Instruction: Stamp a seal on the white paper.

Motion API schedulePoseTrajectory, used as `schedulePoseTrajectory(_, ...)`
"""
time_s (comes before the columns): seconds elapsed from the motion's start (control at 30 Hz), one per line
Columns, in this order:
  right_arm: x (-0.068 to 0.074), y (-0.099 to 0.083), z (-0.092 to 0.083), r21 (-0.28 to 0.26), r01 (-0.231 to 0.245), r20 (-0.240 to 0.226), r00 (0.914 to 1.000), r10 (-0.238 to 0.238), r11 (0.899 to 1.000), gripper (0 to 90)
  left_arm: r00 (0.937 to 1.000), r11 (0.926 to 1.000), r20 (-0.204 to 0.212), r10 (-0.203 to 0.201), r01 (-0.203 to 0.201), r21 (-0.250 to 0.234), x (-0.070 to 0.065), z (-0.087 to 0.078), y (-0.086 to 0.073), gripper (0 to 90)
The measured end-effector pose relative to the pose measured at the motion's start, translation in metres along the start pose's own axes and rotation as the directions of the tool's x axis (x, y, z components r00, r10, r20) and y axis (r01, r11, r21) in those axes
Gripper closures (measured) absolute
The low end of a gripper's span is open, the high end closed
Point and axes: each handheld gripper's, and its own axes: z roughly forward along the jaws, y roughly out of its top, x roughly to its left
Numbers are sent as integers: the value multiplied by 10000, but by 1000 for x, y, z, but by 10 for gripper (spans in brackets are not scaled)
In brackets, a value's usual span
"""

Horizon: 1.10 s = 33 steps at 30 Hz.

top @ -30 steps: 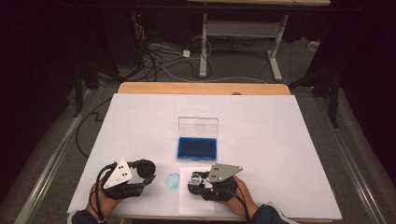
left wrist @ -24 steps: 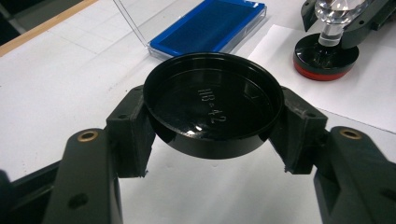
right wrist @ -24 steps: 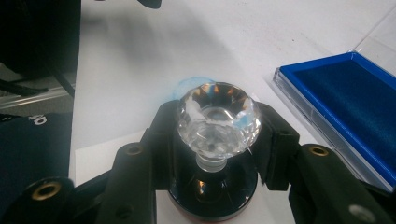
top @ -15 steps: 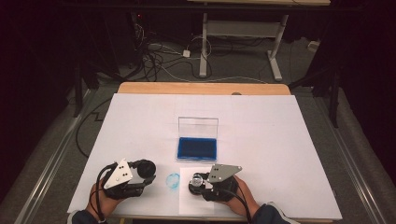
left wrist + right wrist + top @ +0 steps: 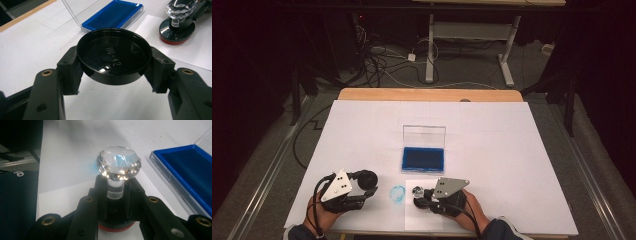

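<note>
**Cap in my left jaws, stamp in my right, both near the blue ink pad**

I take the open ink pad as my landmark: a blue tray with its clear lid standing up at the far edge, on the white table cover.

My left gripper sits to the near left of the ink pad. Its fingers pinch a round black cap from both sides, hollow side up, held clear of the table.

My right gripper sits just in front of the ink pad, on its near side. Its jaws are pressed onto the clear stem of a stamp with a faceted crystal knob. The stamp stands upright on a sheet of white paper that lies directly in front of the ink pad, its red-rimmed black base resting flat on the sheet.

Between my two grippers, to the near left of the ink pad, a pale blue round print marks the table cover.
</note>
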Motion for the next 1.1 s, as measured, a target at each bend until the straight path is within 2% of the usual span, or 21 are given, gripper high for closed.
schedulePoseTrajectory(0.07,0,1,-1,9,-34,81,10000,34,10000,746,10000,10000,32,-24,25,-74,1,-1,0,362)
schedulePoseTrajectory(0.13,1,0,0,89,49,-54,10000,-48,9999,725,10000,10000,-20,16,-16,-40,0,-1,1,362)
schedulePoseTrajectory(0.2,1,0,2,332,185,-216,9996,-178,9993,567,10000,10000,-29,23,-23,-21,-1,0,1,362)
schedulePoseTrajectory(0.23,1,0,2,318,200,-182,9996,-195,9993,528,10000,10000,-16,21,-21,-39,-1,0,1,362)
schedulePoseTrajectory(0.3,0,1,1,194,117,-288,9995,-111,9997,515,10000,10000,-20,31,-31,-20,-1,-1,1,362)
schedulePoseTrajectory(0.43,-1,3,-1,-76,23,-209,9998,-24,10000,466,10000,10000,-8,21,-21,-13,-1,0,1,362)
schedulePoseTrajectory(0.5,-1,4,-4,-310,-102,-346,9994,91,9995,473,10000,10000,2,14,-14,-9,-1,0,1,362)
schedulePoseTrajectory(0.57,0,5,-5,-414,-97,-321,9995,83,9991,553,10000,10000,13,11,-11,13,-1,0,1,362)
schedulePoseTrajectory(0.63,-1,5,-5,-397,-268,-341,9991,255,9989,557,10000,10000,10,30,-30,20,-1,0,1,362)
schedulePoseTrajectory(0.97,0,7,-5,-323,-73,-468,9989,58,9995,567,10000,10000,5,-3,3,-15,-1,0,1,362)
schedulePoseTrajectory(1.1,0,12,-9,-557,-221,-414,9989,199,9982,568,10000,10000,-6,3,-3,-35,-1,-1,1,362)
